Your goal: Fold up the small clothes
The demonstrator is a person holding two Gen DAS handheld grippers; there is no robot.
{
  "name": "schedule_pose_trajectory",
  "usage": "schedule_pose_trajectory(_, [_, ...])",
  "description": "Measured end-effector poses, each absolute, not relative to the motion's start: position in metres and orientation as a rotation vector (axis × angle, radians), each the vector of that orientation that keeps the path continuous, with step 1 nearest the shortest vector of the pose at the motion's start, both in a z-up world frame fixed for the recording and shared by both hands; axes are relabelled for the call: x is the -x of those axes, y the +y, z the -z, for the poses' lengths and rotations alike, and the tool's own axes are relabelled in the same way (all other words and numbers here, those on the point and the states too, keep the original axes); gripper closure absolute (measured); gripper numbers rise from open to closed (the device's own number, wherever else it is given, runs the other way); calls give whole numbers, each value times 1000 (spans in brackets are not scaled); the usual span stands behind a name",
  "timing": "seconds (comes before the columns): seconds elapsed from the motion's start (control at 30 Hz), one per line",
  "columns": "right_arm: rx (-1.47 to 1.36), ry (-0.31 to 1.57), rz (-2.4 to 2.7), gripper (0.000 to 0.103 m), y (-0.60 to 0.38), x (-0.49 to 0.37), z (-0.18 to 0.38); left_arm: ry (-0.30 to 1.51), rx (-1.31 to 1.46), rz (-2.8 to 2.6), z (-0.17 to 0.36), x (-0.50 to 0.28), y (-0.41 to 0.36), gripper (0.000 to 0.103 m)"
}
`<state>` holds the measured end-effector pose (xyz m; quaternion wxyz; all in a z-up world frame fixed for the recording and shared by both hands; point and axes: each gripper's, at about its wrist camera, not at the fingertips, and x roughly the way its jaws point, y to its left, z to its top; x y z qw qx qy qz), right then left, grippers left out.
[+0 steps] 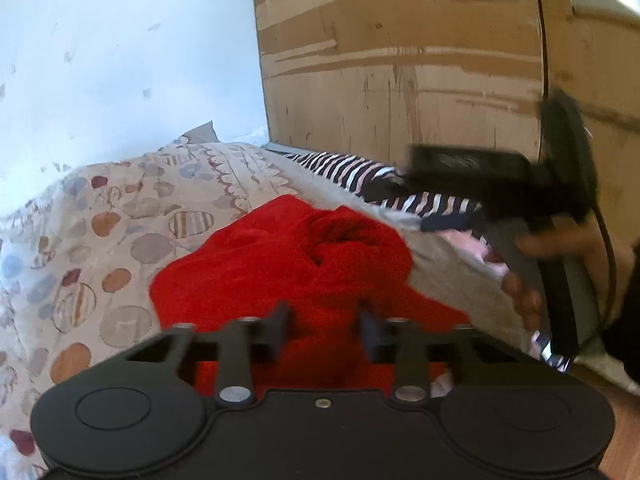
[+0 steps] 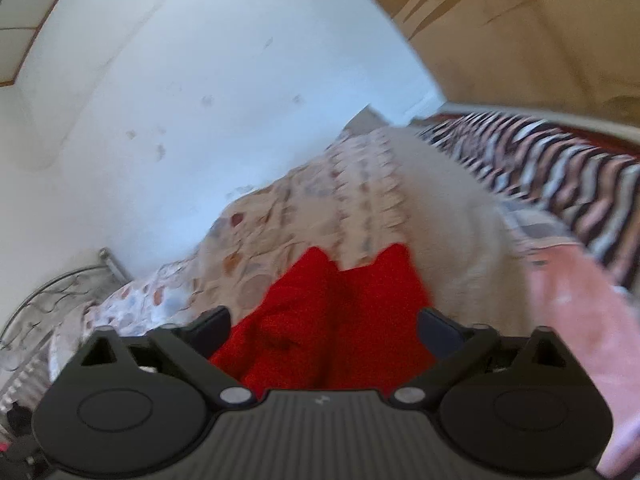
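A crumpled red garment (image 1: pixel 276 264) lies on the patterned bed quilt (image 1: pixel 120 220). My left gripper (image 1: pixel 324 320) is low over its near edge, fingers narrow, with a bunch of the red cloth pinched between them. In the right wrist view, which is smeared, the red garment (image 2: pixel 336 320) lies just ahead of my right gripper (image 2: pixel 326 322). Its fingers stand wide apart and do not press the cloth. From the left wrist view the right gripper (image 1: pixel 412 172) is a dark blur over the striped clothes, held by a person's hand (image 1: pixel 560 240).
A navy-and-white striped garment (image 1: pixel 344 168) and a pink cloth (image 2: pixel 580 300) lie along the bed's right side, on a pale grey cloth (image 1: pixel 452 268). A wooden wardrobe (image 1: pixel 400 60) stands behind them. A white wall (image 1: pixel 120 60) lies to the left. A metal rack (image 2: pixel 48 304) stands beside the bed.
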<state>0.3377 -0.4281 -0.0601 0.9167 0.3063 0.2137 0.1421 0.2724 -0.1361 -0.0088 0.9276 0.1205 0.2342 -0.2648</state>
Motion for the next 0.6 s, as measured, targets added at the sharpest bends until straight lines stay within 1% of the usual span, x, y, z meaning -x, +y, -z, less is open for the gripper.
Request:
schedule_pose_trajectory(0.03, [-622, 447, -312, 27, -424, -344, 59, 481, -245, 548, 9, -272, -135, 79])
schedule_pose_trajectory(0.07, [-608, 457, -339, 30, -418, -350, 60, 480, -238, 553, 9, -272, -134, 81])
schedule_pose_trajectory(0.13, [-586, 474, -372, 44, -407, -356, 60, 476, -239, 555, 10, -269, -134, 84])
schedule_pose_trajectory(0.2, [-541, 479, -368, 78, -398, -358, 58, 467, -248, 559, 11, -267, -134, 86])
schedule_pose_trajectory(0.23, [-521, 474, -355, 81, -396, -356, 56, 459, -249, 558, 11, -265, -134, 87])
schedule_pose_trajectory(0.33, [-487, 403, -328, 87, -398, -339, 46, 430, -229, 574, 7, -260, -133, 89])
schedule_pose_trajectory(0.47, [-458, 322, -256, 87, -406, -308, 37, 440, -217, 627, 4, -253, -139, 90])
schedule_pose_trajectory(0.6, [-492, 364, -184, 88, -416, -295, 58, 473, -270, 659, 19, -247, -155, 90])
